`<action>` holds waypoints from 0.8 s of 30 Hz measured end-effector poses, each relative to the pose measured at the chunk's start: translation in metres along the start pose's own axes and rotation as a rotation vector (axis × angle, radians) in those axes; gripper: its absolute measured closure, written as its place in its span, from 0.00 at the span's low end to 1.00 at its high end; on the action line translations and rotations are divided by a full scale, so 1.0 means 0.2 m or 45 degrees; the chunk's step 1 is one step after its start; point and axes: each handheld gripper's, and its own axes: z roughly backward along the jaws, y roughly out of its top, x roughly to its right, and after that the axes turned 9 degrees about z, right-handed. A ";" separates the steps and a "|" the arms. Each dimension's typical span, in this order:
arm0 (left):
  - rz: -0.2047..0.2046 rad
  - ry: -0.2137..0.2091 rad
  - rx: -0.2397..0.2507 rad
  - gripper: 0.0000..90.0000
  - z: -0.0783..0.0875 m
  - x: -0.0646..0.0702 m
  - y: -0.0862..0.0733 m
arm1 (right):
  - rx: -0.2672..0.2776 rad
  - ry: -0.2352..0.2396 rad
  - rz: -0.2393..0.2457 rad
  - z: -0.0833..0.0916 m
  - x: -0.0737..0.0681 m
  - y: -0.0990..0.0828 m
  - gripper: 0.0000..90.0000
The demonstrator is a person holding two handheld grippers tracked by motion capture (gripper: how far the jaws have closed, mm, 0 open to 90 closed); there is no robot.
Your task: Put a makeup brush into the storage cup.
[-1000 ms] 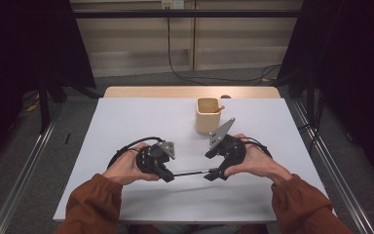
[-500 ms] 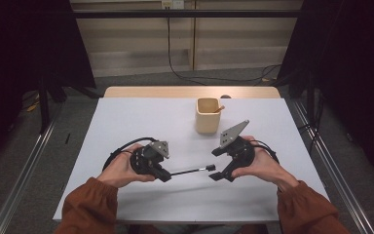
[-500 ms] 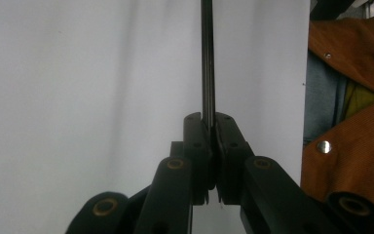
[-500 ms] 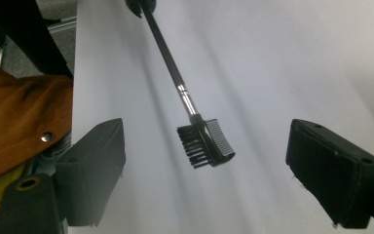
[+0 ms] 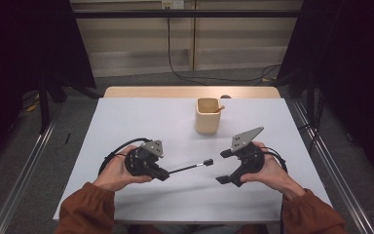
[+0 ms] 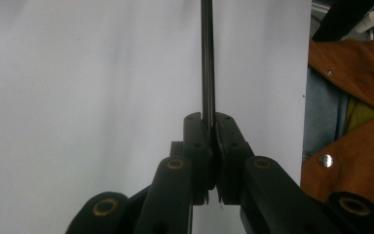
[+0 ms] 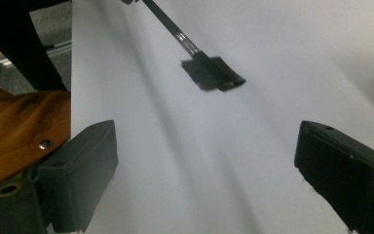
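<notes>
A thin black rod (image 5: 187, 168) with a small black head (image 5: 208, 162) sticks out to the right from my left gripper (image 5: 164, 173), just above the white table. In the left gripper view, the left gripper (image 6: 208, 124) is shut on the rod (image 6: 207, 58), which runs straight ahead. My right gripper (image 5: 222, 167) is a short way right of the head. Its jaws have just been opening and stand wide apart with nothing between them. In the right gripper view, the head (image 7: 213, 73) lies ahead of the right gripper (image 7: 209, 146).
A square wooden cup (image 5: 208, 117) with a wooden stick (image 5: 218, 109) in it stands behind the grippers, toward the back of the white table top (image 5: 141, 122). Metal rails (image 5: 24, 161) run along both sides of the table.
The right gripper was at the rod's head end; it has let go, opened wide and drawn back to the right. The left gripper keeps holding the rod in place.
</notes>
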 end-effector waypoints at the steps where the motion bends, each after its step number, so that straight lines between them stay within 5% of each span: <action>1: -0.003 0.006 0.005 0.95 0.00 0.01 0.00 | 0.006 -0.011 -0.001 0.00 0.00 -0.01 0.07; 24: 0.076 0.015 0.230 0.95 0.03 0.00 -0.09 | 0.139 -0.042 -0.086 0.04 -0.04 -0.09 0.04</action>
